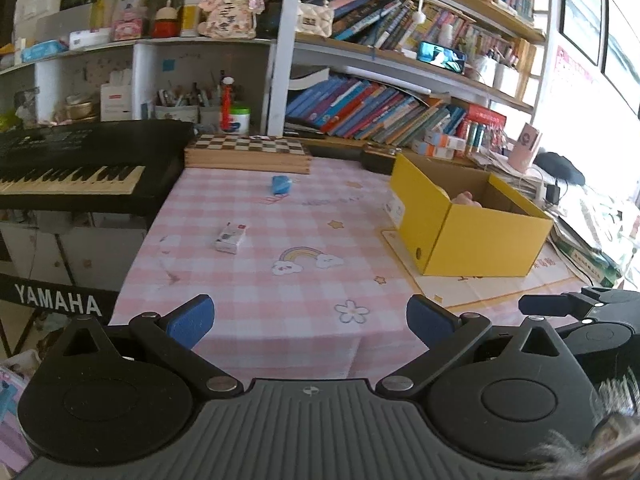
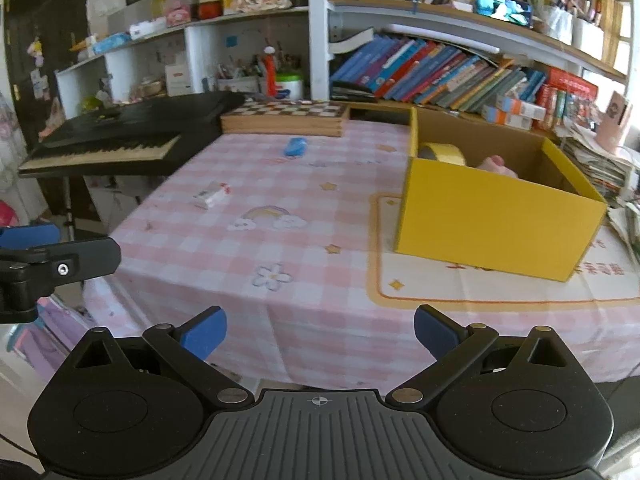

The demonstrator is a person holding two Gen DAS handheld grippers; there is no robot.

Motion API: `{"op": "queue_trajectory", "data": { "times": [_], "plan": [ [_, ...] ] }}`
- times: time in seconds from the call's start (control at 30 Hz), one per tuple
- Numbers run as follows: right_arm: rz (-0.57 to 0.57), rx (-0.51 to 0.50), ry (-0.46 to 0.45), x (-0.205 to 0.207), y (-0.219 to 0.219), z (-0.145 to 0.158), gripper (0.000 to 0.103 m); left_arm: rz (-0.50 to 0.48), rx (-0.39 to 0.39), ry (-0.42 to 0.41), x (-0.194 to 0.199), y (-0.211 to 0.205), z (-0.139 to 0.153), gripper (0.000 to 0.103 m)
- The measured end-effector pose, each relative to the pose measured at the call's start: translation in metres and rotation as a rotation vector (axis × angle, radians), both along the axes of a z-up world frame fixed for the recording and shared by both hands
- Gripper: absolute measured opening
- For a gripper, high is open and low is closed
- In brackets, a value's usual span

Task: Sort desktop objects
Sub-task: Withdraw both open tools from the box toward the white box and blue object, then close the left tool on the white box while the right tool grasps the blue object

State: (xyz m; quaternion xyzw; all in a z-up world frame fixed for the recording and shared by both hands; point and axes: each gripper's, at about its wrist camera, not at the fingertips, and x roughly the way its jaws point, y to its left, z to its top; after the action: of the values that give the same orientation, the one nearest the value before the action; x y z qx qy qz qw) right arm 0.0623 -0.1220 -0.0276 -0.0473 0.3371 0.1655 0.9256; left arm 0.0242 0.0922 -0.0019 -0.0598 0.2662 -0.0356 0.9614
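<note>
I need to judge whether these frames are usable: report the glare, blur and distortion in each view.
Left wrist view: the window at right is blown out, washing the stacked papers; shelves bow with fisheye curvature; the small white box is soft. Right wrist view: even light on the yellow box; the blue object is smeared; the keyboard bends toward the edge.

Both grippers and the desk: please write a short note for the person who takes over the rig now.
Left gripper: jaws open, empty, at the near table edge.
Right gripper: jaws open, empty, also at the near edge.
Yellow box: on the right side of the table; it already holds a yellow tape roll and a pink object.
Left to sort: small white box mid-table and blue object farther back, near the chessboard.
</note>
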Motion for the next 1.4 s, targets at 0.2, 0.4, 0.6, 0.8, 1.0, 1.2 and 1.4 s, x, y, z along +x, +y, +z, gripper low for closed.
{"op": "queue_trajectory", "data": {
  "times": [0.2, 0.4, 0.6, 0.8, 1.0, 1.2, 1.4],
  "plan": [
    [0.016, -0.015, -0.024, 0.004, 0.013, 0.003, 0.103, 0.029, -0.001, -0.001, 0.003, 0.013, 0.001, 0.103],
    [0.012, -0.073, -0.025, 0.017, 0.025, -0.001, 0.103, 0.066, -0.025, 0.017, 0.016, 0.025, -0.003, 0.103],
    [0.066, -0.067, -0.019, 0.035, 0.034, -0.005, 0.103, 0.087, -0.053, 0.022, 0.033, 0.035, -0.007, 0.103],
    [0.102, -0.08, -0.017, 0.063, 0.046, -0.006, 0.103, 0.147, -0.045, 0.034, 0.061, 0.045, -0.01, 0.103],
    [0.176, -0.092, -0.023, 0.089, 0.057, -0.008, 0.103, 0.196, -0.03, 0.073, 0.089, 0.049, -0.016, 0.103],
    [0.223, -0.085, -0.037, 0.118, 0.065, -0.006, 0.103, 0.223, -0.023, 0.082, 0.114, 0.055, -0.019, 0.103],
    [0.24, -0.071, -0.04, 0.15, 0.068, -0.005, 0.103, 0.264, -0.033, 0.089, 0.139, 0.062, -0.022, 0.101]
  ]
}}
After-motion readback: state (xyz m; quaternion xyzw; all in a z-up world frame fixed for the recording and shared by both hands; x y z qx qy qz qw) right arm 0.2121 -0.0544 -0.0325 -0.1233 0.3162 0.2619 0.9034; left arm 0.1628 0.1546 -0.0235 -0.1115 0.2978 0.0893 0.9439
